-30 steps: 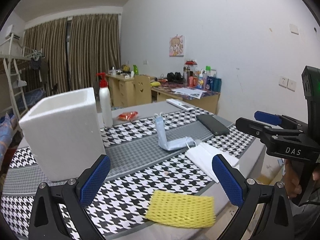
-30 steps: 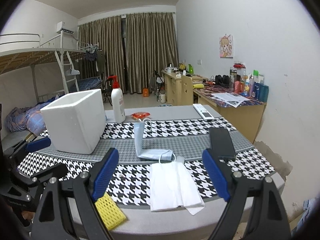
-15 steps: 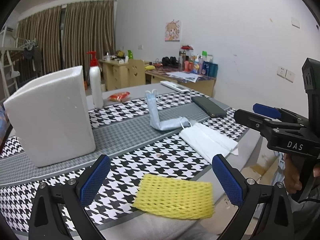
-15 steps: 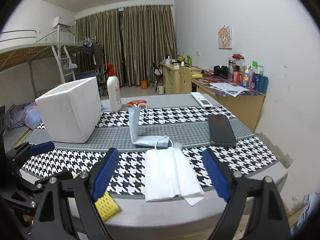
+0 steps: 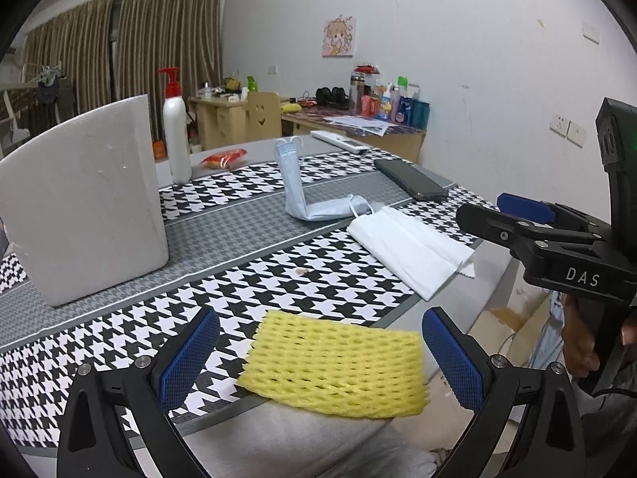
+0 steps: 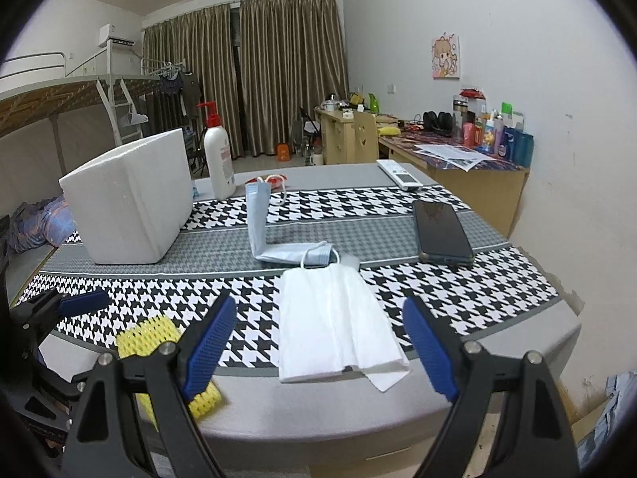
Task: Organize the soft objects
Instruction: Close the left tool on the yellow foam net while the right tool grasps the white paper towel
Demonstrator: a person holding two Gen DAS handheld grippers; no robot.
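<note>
A yellow foam net (image 5: 338, 364) (image 6: 147, 332) lies at the table's near edge, straight ahead of my left gripper (image 5: 318, 358), which stands open with the net lying between its blue pads and untouched. A white mask (image 6: 338, 326) (image 5: 410, 247) lies flat in front of my right gripper (image 6: 318, 346), also open and holding nothing. A blue mask (image 6: 278, 239) (image 5: 310, 191) sits bent, one half upright, behind the white one. A white foam box (image 5: 83, 195) (image 6: 131, 199) stands at the left. The right gripper (image 5: 525, 215) also shows at the right of the left wrist view.
A black phone (image 6: 440, 233), a white remote (image 6: 400, 175), a pump bottle (image 6: 218, 155) and a red packet (image 5: 223, 157) sit further back on the houndstooth-covered table (image 6: 398, 410). A person's hand (image 5: 585, 342) holds the right gripper. Desks and a bunk bed stand behind.
Both grippers have sunk toward the table edge and tilted down. The yellow net now lies larger between the left pads, the white mask closer to the right ones. Neither gripper's opening has changed.
</note>
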